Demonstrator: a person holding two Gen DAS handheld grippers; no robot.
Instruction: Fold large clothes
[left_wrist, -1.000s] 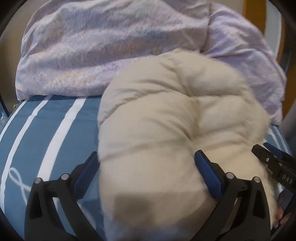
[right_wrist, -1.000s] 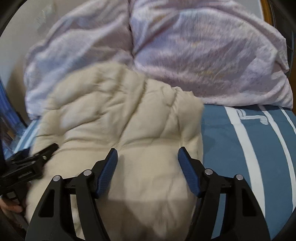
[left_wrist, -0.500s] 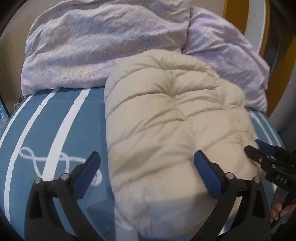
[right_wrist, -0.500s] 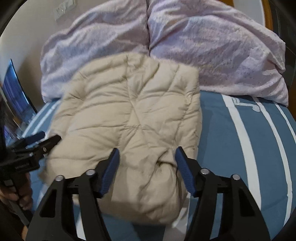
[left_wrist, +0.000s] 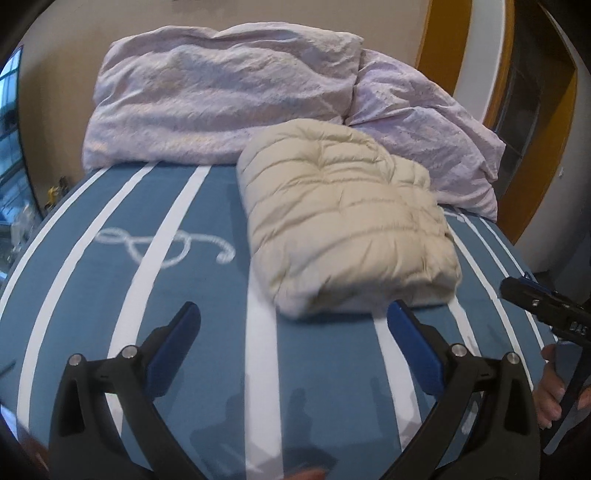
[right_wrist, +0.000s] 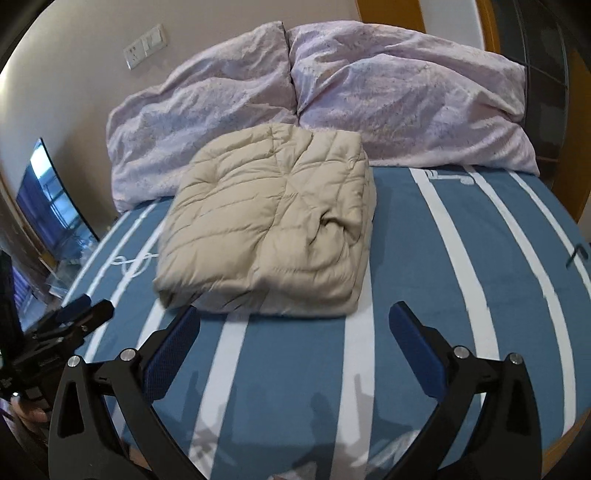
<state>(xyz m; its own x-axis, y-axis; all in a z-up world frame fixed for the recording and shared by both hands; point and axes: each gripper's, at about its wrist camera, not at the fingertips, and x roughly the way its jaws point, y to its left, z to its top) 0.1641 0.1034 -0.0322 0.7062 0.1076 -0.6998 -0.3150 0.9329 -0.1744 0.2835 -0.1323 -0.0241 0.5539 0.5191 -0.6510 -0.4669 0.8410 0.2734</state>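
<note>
My left gripper (left_wrist: 291, 325) is spread wide with nothing between its blue pads (left_wrist: 173, 350), hanging above the striped blue bedspread (left_wrist: 110, 288) just short of the folded beige puffer jacket (left_wrist: 347, 221). My right gripper (right_wrist: 293, 325) is spread the same way, also holding nothing, and its left pad (right_wrist: 173, 354) sits close to the near edge of the jacket (right_wrist: 273, 225) without touching it. The jacket lies as a thick, quilted bundle on the bedspread (right_wrist: 424, 277), with its far edge up against the two lilac pillows (right_wrist: 314, 96) at the head of the bed. From the left wrist view the pillows (left_wrist: 229, 92) rise behind the jacket, and my right gripper (left_wrist: 539, 306) shows at the jacket's right. From the right wrist view my left gripper (right_wrist: 74, 325) shows at the jacket's left, near a dark screen (right_wrist: 51, 199) leaning by the wall.
</note>
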